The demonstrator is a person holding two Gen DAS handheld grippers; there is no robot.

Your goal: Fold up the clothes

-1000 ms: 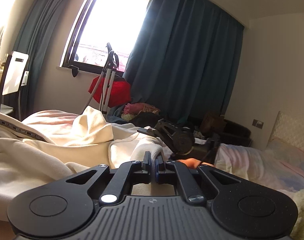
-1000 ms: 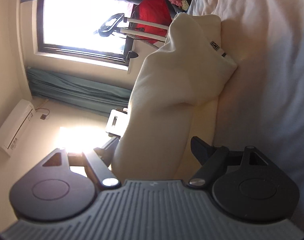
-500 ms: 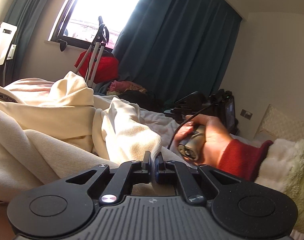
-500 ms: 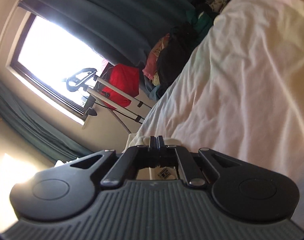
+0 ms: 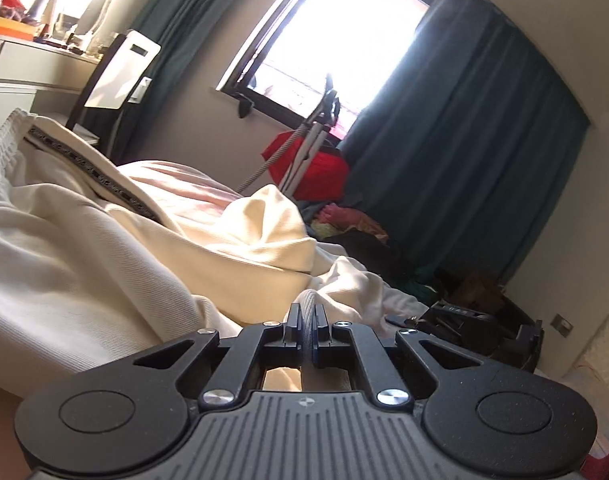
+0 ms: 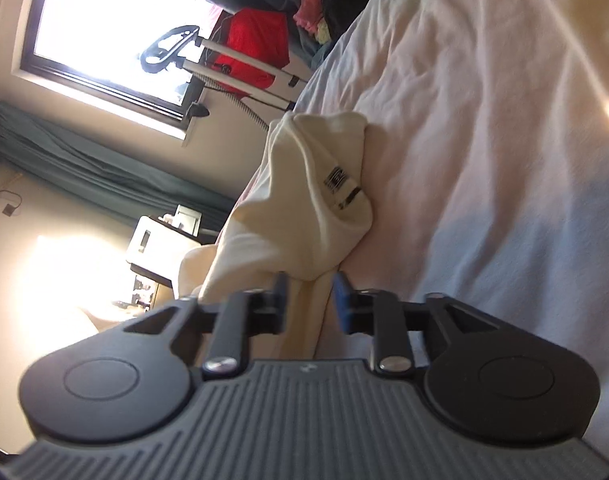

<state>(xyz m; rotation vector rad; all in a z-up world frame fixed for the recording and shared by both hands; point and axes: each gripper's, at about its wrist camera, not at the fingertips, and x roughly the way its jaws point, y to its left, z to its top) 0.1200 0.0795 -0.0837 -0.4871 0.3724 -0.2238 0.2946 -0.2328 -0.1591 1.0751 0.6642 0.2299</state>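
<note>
The left gripper [image 5: 307, 320] is pinching a ribbed fold of the cream garment [image 5: 104, 264], its two fingers pressed tight with only the thin edge of cloth showing between them. The rest of that garment is spreading out ahead and to the left of this gripper across the bed [image 5: 172, 180], bunching into a soft peak just beyond the fingertips, with a dark patterned trim band [image 5: 92, 172] running along a raised fold further to the left. Ahead and to the right of the left gripper, the black body of the right gripper [image 5: 456, 320] is lying low against the bedding. Well beyond both, a window [image 5: 328, 40], teal curtains [image 5: 464, 140] and a red bag [image 5: 316, 168] are standing at the far side of the room. In the right wrist view, which is rolled sideways, the right gripper [image 6: 310, 300] is holding its fingers spread apart, and a strip of the cream garment [image 6: 304, 200] is passing through the gap between them without being squeezed. Just ahead of these fingertips the garment is rising into a bunched mound carrying a small black label [image 6: 336, 178], and the pale sheet [image 6: 484, 140] is stretching away to the right of the gripper.
</note>
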